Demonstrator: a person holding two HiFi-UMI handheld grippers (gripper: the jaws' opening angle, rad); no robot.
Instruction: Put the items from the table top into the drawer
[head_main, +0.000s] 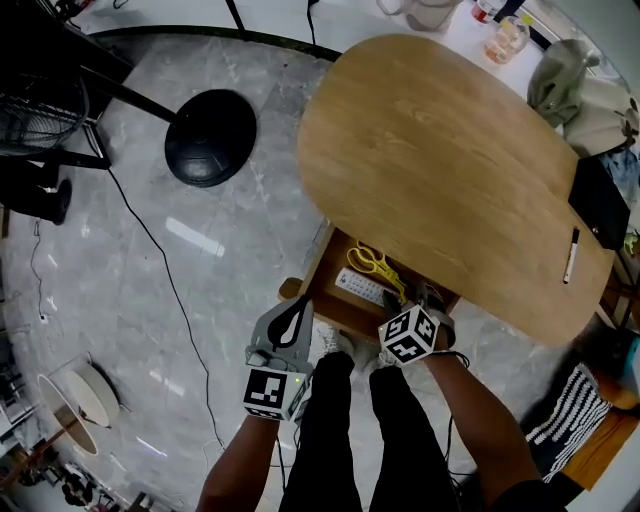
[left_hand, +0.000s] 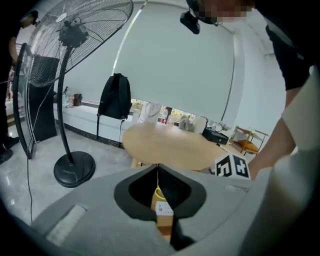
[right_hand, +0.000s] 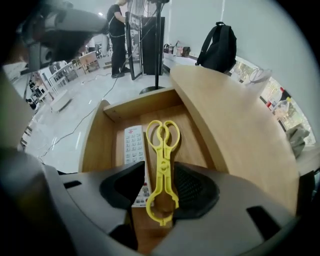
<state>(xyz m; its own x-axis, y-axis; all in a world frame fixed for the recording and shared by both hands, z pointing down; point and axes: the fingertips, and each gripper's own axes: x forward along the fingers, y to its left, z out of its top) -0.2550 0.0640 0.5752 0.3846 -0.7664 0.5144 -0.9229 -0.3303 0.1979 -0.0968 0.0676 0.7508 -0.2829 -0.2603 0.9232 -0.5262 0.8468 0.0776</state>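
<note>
Right gripper (right_hand: 161, 186) released over the tongs (right_hand: 162, 150) in the drawer (right_hand: 95, 145).

Its jaws stand apart with the yellow tongs between them, pads clear of the plastic. The tongs lie flat on the drawer floor, just beside a white remote (right_hand: 134, 145). They look light, stiff and smooth, best pinched across the paired arms near the pivot, not by the loops. The left gripper (left_hand: 158, 175) has its jaws clenched on nothing. A pen (head_main: 571, 255) lies well apart on the bench (head_main: 440, 170); it is thin and likely to roll. The remote's red mark is too small to read.
</note>
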